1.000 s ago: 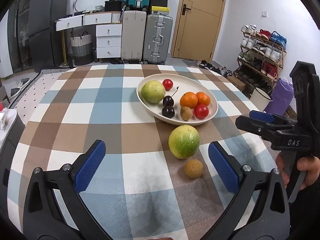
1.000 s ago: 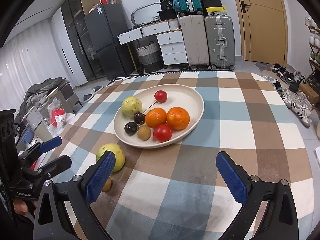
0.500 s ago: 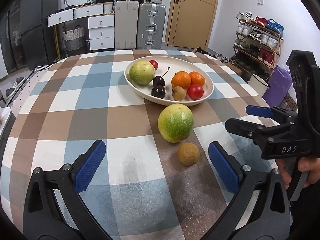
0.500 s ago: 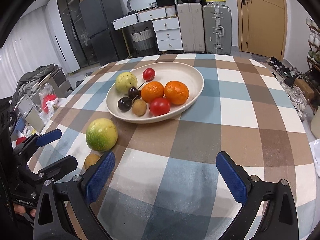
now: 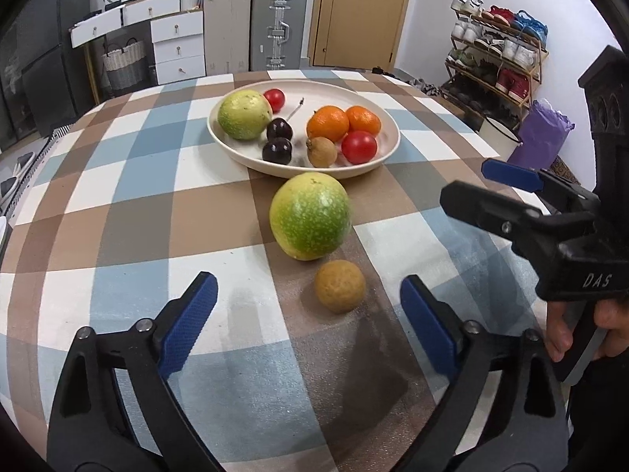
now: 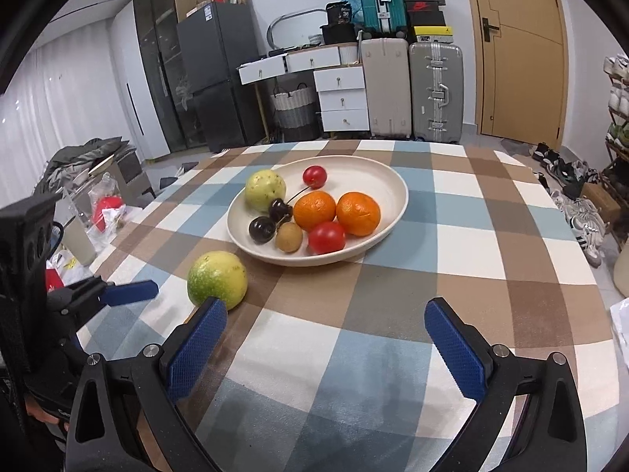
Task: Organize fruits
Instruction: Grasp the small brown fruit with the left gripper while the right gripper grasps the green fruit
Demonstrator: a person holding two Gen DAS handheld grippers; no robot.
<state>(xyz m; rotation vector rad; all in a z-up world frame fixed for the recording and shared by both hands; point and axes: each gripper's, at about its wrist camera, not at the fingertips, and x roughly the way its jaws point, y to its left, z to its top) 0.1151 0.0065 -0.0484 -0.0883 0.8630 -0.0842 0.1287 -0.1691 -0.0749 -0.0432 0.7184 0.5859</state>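
Note:
A cream oval plate (image 5: 387,126) (image 6: 397,185) on the checked tablecloth holds a green fruit, two oranges, red tomatoes, dark cherries and a small brown fruit. A large green fruit (image 5: 309,215) (image 6: 217,278) lies on the cloth just in front of the plate. A small brown fruit (image 5: 339,285) lies in front of it, just beyond my left gripper's fingertips. My left gripper (image 5: 308,306) is open and empty, low over the cloth. My right gripper (image 6: 324,332) is open and empty, right of the green fruit; it also shows in the left wrist view (image 5: 511,188).
The table's right edge drops off near a shoe rack (image 5: 495,51) and a purple bag (image 5: 544,133). Suitcases (image 6: 411,86), drawers and a fridge stand beyond the far edge. Clutter lies on the floor at the left (image 6: 98,204).
My left gripper has moved forward and lower toward the two loose fruits, which now look larger and nearer. My right gripper has tilted up and shifted; the small brown fruit has left its view.

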